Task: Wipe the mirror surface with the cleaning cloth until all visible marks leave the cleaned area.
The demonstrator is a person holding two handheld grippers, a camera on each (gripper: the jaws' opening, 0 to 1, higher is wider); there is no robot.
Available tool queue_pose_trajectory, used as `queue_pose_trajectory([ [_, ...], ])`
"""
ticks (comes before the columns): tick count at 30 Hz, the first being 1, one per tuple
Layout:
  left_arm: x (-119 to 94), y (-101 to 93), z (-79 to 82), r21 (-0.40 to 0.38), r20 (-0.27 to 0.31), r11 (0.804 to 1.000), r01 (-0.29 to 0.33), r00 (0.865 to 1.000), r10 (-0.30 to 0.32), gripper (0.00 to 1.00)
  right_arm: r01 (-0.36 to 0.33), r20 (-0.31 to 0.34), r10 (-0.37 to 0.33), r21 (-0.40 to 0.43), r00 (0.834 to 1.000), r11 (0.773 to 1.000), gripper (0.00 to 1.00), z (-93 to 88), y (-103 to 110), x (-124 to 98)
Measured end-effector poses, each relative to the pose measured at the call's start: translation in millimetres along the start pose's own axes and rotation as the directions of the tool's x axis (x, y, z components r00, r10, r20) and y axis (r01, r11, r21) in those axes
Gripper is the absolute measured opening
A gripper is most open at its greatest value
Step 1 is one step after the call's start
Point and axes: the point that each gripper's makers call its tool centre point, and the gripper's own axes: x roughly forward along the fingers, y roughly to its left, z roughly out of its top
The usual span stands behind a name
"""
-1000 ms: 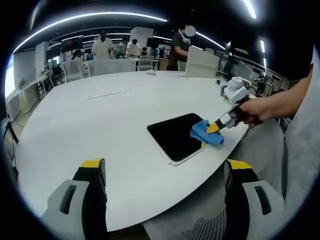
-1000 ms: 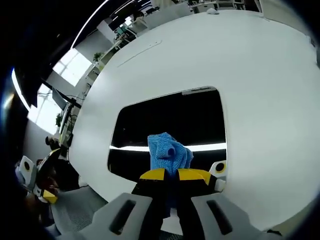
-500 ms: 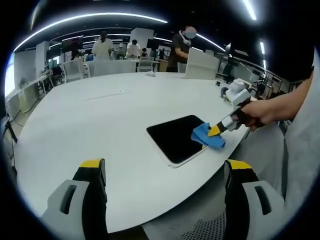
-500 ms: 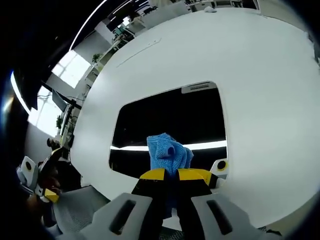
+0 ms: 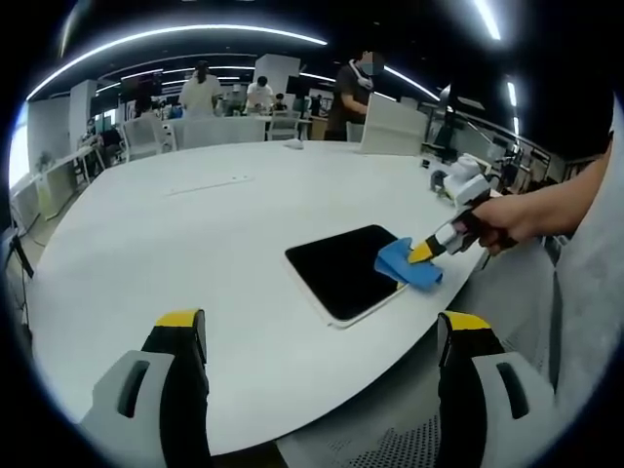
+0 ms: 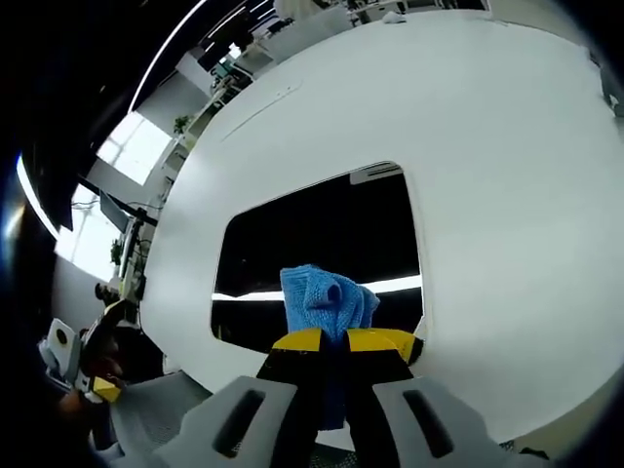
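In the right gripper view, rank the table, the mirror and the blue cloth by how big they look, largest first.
1. Table, the largest by far.
2. Mirror, the dark rectangle lying on the table.
3. Blue cloth, smallest, though it sits nearest the camera, pinched by the right gripper.

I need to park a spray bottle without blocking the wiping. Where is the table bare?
The round white table is bare across its wide stretch beyond and left of the dark rectangular mirror. It is crowded at the mirror's near edge, where the right gripper presses the blue cleaning cloth, close to the table rim.
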Motion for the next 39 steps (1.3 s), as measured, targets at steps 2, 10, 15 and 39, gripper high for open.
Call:
queue_pose_trajectory([
  [2, 0, -2.3, 1.5, 0.000, -0.001, 1.000, 0.000, 1.000, 0.000, 0.99, 0.005, 0.005, -0.005, 0.007, 1.000, 1.000, 0.01, 1.8, -6, -2],
  [10, 3, -3.6, 3.0, 0.001, -0.001, 1.000, 0.005, 1.000, -0.005, 0.99, 0.026, 0.025, -0.027, 0.044, 0.999, 0.999, 0.01, 6.6, -25, -11],
  [15, 5, -4.8, 3.8, 0.002, -0.002, 1.000, 0.010, 1.000, -0.010, 0.99, 0.035, 0.034, -0.037, 0.063, 0.999, 0.997, 0.01, 8.9, -34, -15],
  [39, 8, 2.9, 3.2, -0.002, -0.006, 1.000, 0.012, 1.000, -0.012, 0.99, 0.087, 0.058, -0.087, 0.010, 0.995, 0.996, 0.01, 31.9, -38, -2],
])
